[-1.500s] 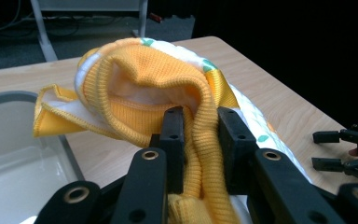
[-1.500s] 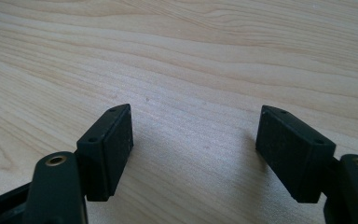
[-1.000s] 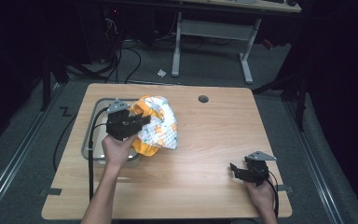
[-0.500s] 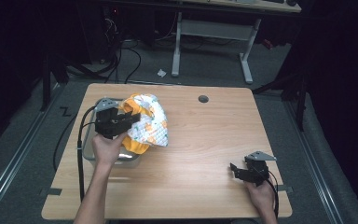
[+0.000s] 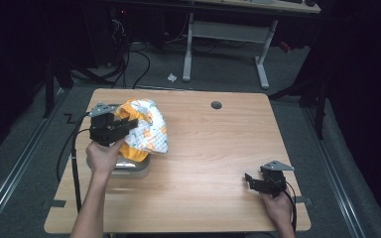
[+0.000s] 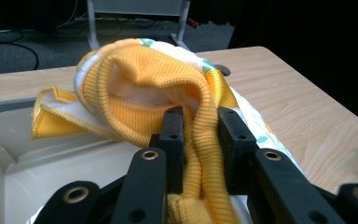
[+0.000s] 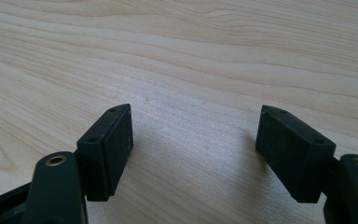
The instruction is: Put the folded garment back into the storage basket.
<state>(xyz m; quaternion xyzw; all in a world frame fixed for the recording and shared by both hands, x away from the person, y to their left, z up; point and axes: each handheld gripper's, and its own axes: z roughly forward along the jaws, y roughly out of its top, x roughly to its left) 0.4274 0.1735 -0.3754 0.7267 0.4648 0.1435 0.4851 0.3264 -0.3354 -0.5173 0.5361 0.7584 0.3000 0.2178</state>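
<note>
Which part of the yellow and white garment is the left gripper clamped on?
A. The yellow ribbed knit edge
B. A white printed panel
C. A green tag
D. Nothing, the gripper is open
A: in the left gripper view, the left gripper has its jaws closed on the ribbed yellow knit edge of the garment, held over the grey bin.

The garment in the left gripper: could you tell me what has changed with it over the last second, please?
The left gripper, shut on the orange-and-white garment, has carried it leftward across the table, so the cloth now hangs over the grey bin at the left edge. It has not let go. The right gripper has stayed open near the front right corner.
</note>
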